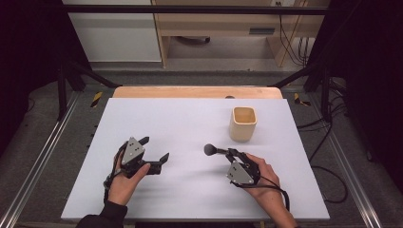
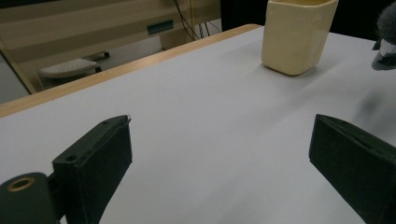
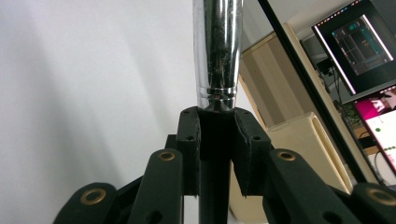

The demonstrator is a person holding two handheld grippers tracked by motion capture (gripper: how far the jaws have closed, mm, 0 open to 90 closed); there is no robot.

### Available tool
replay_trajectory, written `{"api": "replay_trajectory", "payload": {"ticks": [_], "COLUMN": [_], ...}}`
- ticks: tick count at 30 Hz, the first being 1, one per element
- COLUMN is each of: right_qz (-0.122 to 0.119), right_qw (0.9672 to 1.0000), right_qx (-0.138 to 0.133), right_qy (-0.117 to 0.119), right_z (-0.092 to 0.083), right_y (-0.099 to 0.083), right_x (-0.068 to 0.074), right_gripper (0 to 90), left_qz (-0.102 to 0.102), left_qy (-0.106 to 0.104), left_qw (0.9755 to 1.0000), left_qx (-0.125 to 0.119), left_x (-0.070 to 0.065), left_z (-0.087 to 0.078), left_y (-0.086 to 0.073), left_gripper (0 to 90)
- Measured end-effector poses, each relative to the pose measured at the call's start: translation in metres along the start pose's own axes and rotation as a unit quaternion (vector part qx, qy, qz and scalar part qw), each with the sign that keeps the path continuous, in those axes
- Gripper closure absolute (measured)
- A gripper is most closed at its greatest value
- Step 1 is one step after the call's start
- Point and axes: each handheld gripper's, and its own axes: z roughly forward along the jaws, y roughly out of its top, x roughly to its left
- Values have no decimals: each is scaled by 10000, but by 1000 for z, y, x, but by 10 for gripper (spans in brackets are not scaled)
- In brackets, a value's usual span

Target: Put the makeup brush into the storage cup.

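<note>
So the cream cup (image 1: 244, 123) is my landmark here. Way off to its left and nearer the person, the left gripper (image 1: 156, 149) sits low over the white table (image 1: 190, 118), jaws spread wide with nothing between them. From the left gripper view the cup (image 2: 297, 35) stands upright ahead, a bit right. Moving right, the brush (image 1: 216, 151) lies just left of the cup and closer to the person, dark fluffy head pointing left, away from the right gripper (image 1: 231, 154). That gripper's jaws are clamped tight on the brush's handle (image 3: 217, 51), shiny metal part sticking out beyond them. The cup (image 3: 303, 149) is just beside it.
</note>
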Motion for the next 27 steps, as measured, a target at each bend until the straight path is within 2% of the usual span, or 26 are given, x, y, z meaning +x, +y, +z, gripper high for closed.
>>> {"api": "replay_trajectory", "payload": {"ticks": [6, 10, 12, 16, 21, 24, 27], "right_qz": [540, 1028, 1169, 1385, 1707, 1779, 1985], "right_qw": [9984, 9943, 9927, 9899, 9842, 9827, 9782], "right_qx": [-143, -278, -292, -314, -460, -508, -597], "right_qy": [56, 44, -2, 26, -58, -103, -125], "right_z": [-1, -1, -1, 0, 0, 0, 1], "right_y": [2, 3, 4, 7, 15, 18, 19], "right_x": [-11, -21, -26, -34, -51, -59, -67], "right_gripper": [743, 743, 743, 743, 743, 743, 743], "left_qz": [22, 45, 66, -16, -102, -128, -125], "left_qy": [62, 188, 188, 247, 247, 228, 186], "left_qw": [9996, 9982, 9982, 9977, 9978, 9976, 9976], "left_qx": [-267, -563, -572, -627, -614, -648, -653], "left_x": [2, 2, 3, 6, 10, 10, 10], "left_z": [-5, -9, -11, -16, -22, -23, -23], "left_y": [-11, -16, -19, -25, -34, -35, -37], "left_gripper": [53, 53, 54, 54, 51, 48, 43]}}
